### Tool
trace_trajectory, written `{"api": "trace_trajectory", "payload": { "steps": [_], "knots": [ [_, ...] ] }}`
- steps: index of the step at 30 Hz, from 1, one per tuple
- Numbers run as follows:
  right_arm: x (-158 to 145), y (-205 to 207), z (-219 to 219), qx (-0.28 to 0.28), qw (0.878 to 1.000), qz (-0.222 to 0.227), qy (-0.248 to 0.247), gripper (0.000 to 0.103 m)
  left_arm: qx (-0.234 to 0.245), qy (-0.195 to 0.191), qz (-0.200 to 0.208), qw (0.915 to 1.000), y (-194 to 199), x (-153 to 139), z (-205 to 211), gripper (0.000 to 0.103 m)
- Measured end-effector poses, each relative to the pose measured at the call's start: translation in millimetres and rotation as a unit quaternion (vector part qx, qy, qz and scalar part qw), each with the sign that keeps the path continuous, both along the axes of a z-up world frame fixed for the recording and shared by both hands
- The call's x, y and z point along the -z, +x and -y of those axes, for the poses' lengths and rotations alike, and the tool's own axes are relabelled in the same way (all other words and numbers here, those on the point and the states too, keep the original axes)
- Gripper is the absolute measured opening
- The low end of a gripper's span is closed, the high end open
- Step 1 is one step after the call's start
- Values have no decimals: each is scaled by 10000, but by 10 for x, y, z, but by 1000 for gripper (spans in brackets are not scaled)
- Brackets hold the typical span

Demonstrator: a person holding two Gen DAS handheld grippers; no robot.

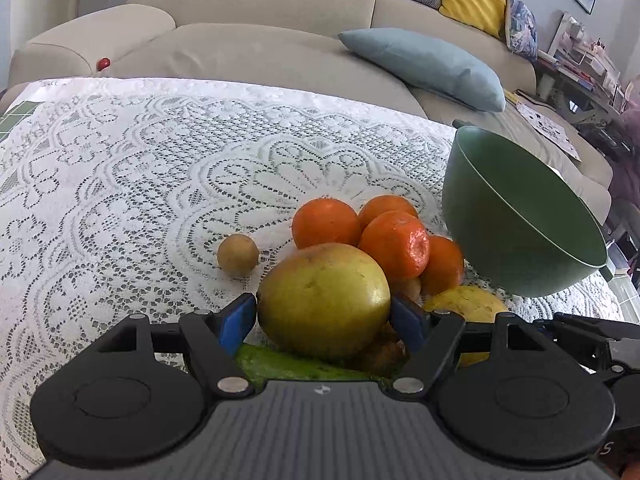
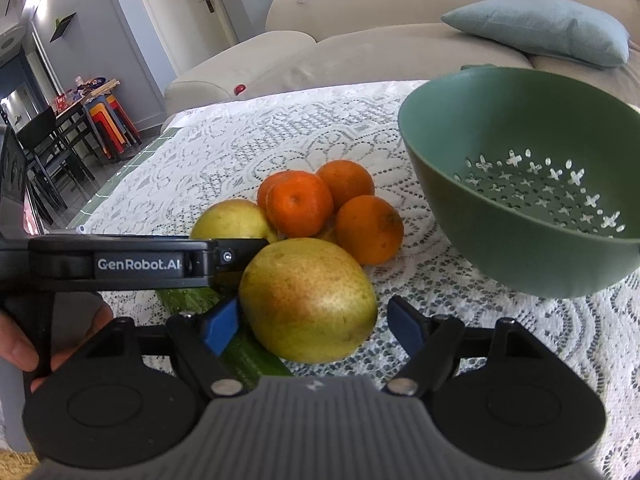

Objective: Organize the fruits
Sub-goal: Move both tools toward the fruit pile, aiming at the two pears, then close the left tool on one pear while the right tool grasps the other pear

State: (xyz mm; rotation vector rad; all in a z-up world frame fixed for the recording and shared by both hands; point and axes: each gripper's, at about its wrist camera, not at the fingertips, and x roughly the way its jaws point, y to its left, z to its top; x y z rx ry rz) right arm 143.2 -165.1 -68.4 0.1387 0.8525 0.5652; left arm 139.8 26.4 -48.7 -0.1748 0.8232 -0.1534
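A pile of fruit lies on the lace tablecloth (image 1: 140,168): several oranges (image 1: 394,244) (image 2: 300,204), two yellow-green pears and a small brown round fruit (image 1: 237,256). My left gripper (image 1: 323,318) is shut on one pear (image 1: 324,300), blue pads touching both its sides. My right gripper (image 2: 310,326) is open around the other pear (image 2: 308,300); its left pad is near the fruit, its right pad stands apart. A green cucumber (image 2: 244,350) lies under the pears. The green colander bowl (image 2: 532,184) stands empty at the right and also shows in the left wrist view (image 1: 516,216).
A beige sofa (image 1: 256,48) with a light-blue pillow (image 1: 428,66) runs behind the table. A small red ball (image 1: 103,63) rests on the sofa. The left gripper's body (image 2: 120,262) and the hand holding it cross the right wrist view. Dining chairs (image 2: 52,152) stand at far left.
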Motion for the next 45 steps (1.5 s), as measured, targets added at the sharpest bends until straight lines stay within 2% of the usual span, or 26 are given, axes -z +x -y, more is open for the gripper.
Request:
{"api": "trace_trajectory", "payload": {
  "steps": [1,7,20,25,30,34,38,45],
  "knots": [
    [4,4,7,-17,10000,-43,78,69,1,3,-6,10000,6,5,6,88],
    [0,4,-7,-11,9999,-55,100,69,30,-38,-6,10000,7,20,5,83],
    [-14,-47,3,-70,10000,64,14,68,8,-58,37,10000,-14,15,-7,82],
    [-54,-89,1,-117,9995,240,-139,68,-18,-14,62,10000,-59,-4,-10,82],
    [-90,-85,35,-115,9994,311,-91,68,24,175,182,9997,-128,-50,-3,81],
    [-129,-120,61,-88,9989,448,-110,68,-26,107,181,9998,-156,-85,-24,81],
    [-195,-152,93,-112,9981,595,-78,68,-30,212,319,9993,-194,-178,-2,81],
    [-335,-206,138,-159,9953,951,-82,68,-113,88,464,9988,-238,-334,-2,81]
  ]
}}
